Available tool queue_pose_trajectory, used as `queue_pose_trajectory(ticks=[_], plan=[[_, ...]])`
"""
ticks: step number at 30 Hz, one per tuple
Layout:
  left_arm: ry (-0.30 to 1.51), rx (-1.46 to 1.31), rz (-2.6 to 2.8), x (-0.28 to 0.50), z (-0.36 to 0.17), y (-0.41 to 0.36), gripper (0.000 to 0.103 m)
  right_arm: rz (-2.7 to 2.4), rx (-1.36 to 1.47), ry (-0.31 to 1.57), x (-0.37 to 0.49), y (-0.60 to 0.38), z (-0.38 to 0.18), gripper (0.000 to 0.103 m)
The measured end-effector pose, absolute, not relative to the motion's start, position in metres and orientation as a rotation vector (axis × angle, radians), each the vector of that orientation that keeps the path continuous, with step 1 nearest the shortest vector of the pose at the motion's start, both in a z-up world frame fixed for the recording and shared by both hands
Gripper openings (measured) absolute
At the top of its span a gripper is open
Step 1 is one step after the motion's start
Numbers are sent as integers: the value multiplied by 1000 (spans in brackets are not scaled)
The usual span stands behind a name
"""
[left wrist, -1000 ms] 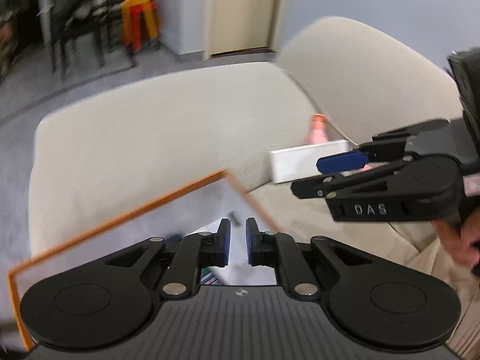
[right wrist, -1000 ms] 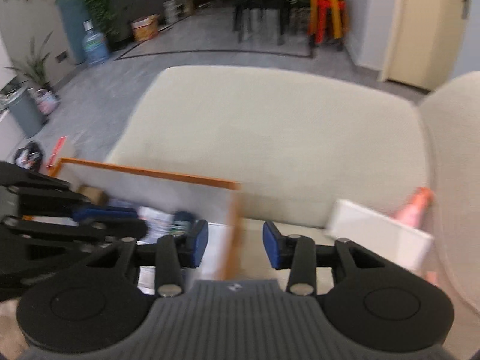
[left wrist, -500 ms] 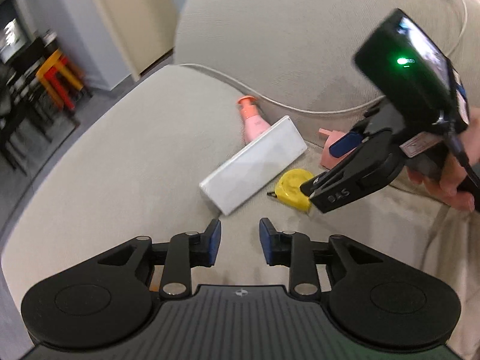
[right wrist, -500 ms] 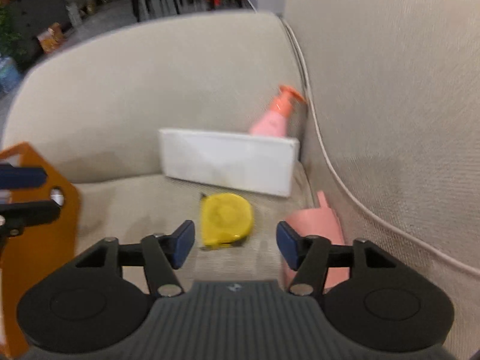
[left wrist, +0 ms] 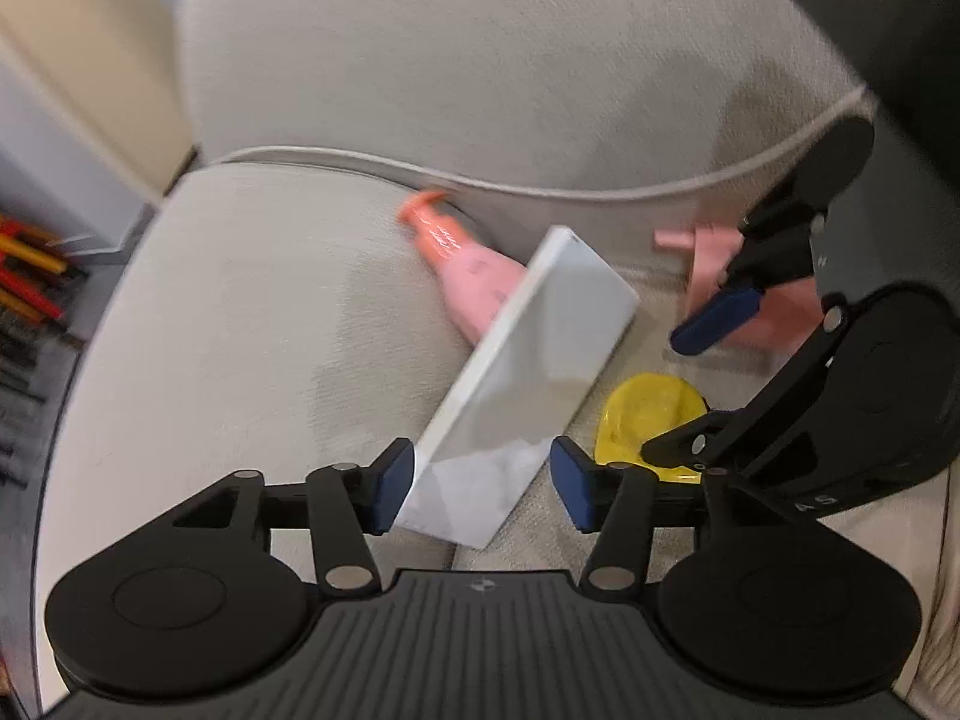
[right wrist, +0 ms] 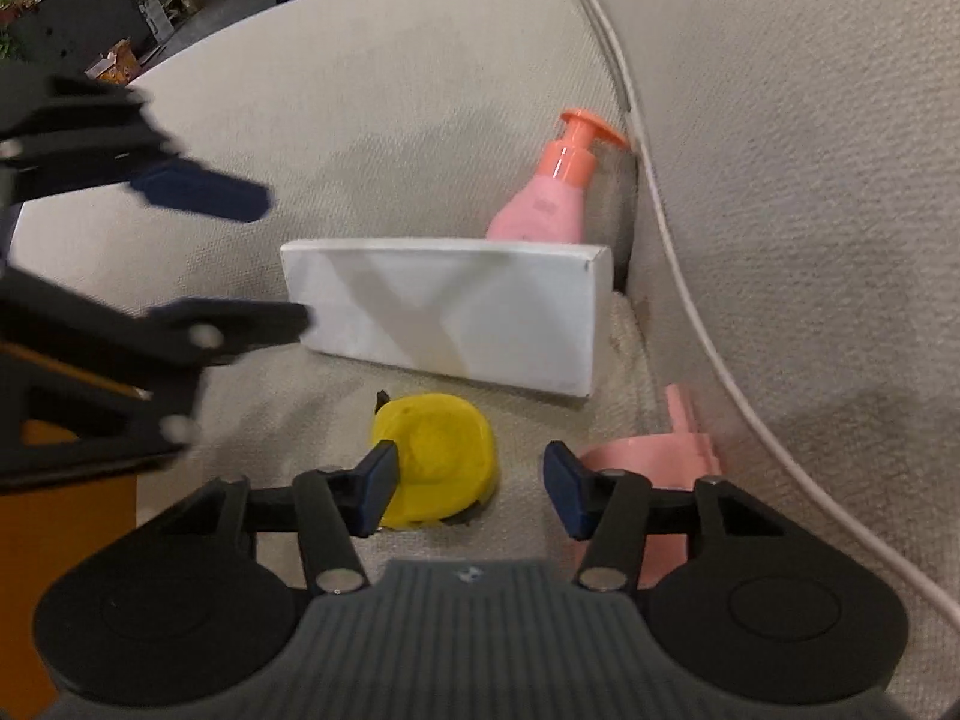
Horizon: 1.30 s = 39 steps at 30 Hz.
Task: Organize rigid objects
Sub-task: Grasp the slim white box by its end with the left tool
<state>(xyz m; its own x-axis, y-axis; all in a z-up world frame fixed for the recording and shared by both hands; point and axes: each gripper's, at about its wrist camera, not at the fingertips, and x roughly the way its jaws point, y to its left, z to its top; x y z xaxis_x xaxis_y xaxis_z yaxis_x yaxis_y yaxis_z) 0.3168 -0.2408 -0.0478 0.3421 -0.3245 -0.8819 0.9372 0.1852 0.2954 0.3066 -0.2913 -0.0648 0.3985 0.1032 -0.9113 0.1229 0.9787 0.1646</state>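
A white box [left wrist: 528,384] lies on the beige sofa seat [left wrist: 252,312]; it also shows in the right wrist view [right wrist: 456,312]. My left gripper [left wrist: 483,483] is open with the near end of the box between its fingers. A yellow tape measure [right wrist: 435,456] lies in front of the box, and my right gripper [right wrist: 468,492] is open just over it. A pink pump bottle [right wrist: 549,198] lies behind the box. A pink cup [right wrist: 648,462] sits by the right finger.
The sofa backrest [right wrist: 780,180] rises on the right, with a white cord [right wrist: 678,276] along its seam. An orange-edged bin [right wrist: 54,570] sits at the lower left of the right wrist view. Chairs and floor lie beyond the sofa.
Both grippers have swung from the orange bin to the objects by the backrest. The left gripper opened wider and came around the white box. The right gripper dropped toward the tape measure.
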Motion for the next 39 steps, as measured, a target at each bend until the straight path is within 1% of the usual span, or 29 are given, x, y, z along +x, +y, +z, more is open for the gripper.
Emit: queue_pose_trajectory(ticks=[3, 6, 8, 10, 13, 15, 17, 19, 20, 22, 24, 27, 30, 36, 39], plan=[[778, 1038, -1036, 325, -60, -251, 62, 1, 260, 1170, 311, -296, -69, 52], [791, 1050, -1051, 331, -70, -258, 62, -3, 270, 1159, 313, -298, -67, 48], [783, 1086, -1065, 332, -78, -263, 62, -1, 270, 1161, 314, -297, -67, 48], [796, 1111, -1083, 334, -84, -268, 67, 6, 260, 1165, 311, -297, -66, 48], [831, 1106, -1086, 337, -94, -274, 68, 25, 247, 1175, 311, -297, -66, 51], [829, 1120, -1079, 336, -100, -276, 69, 26, 235, 1180, 311, -297, -65, 50], [806, 1150, -1060, 331, -103, -275, 67, 39, 226, 1183, 309, -297, -64, 50], [794, 1170, -1029, 325, -103, -274, 57, 51, 224, 1188, 308, -297, -64, 52], [793, 1172, -1016, 323, -101, -272, 54, 58, 224, 1192, 308, -297, -63, 53], [806, 1175, -989, 317, -96, -268, 44, 79, 228, 1205, 307, -295, -64, 58], [826, 1193, -971, 311, -92, -262, 39, 87, 200, 1211, 305, -291, -65, 59], [834, 1241, -934, 297, -93, -251, 38, 97, 158, 1209, 302, -285, -64, 59], [832, 1215, -887, 288, -92, -237, 37, 103, 165, 1219, 301, -286, -66, 56], [943, 1152, -854, 272, -70, -220, 31, 130, 190, 1234, 295, -292, -67, 40], [1009, 1126, -846, 265, -67, -215, 31, 132, 161, 1239, 296, -287, -72, 39]])
